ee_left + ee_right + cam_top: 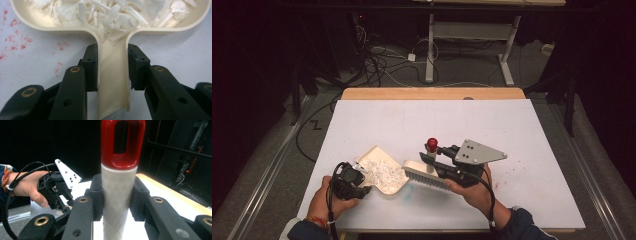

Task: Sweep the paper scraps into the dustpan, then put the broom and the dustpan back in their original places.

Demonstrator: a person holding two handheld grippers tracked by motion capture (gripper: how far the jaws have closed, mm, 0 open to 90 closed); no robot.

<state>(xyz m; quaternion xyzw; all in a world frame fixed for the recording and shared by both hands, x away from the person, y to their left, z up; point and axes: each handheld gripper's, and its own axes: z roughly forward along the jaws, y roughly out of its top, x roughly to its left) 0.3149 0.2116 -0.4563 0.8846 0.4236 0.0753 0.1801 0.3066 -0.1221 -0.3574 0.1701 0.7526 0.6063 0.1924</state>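
Note:
A cream dustpan (381,175) lies at the table's front left, heaped with white paper shreds (110,15). My left gripper (361,188) is shut on the dustpan's handle (113,82), with a jaw pressed against each side. A hand brush (424,176) with a cream head and pale bristles rests at the pan's right rim. Its white handle (119,202) ends in a red loop (432,144) that stands upward. My right gripper (434,159) is shut on that handle. The right gripper view also shows the left gripper (53,190) and the hand holding it.
A white sheet (492,125) covers the table, with a wooden edge (432,93) at the back. Red specks (15,37) stain the sheet near the pan and at the right (512,170). Beyond the table stand a desk frame (472,35) and floor cables (382,65).

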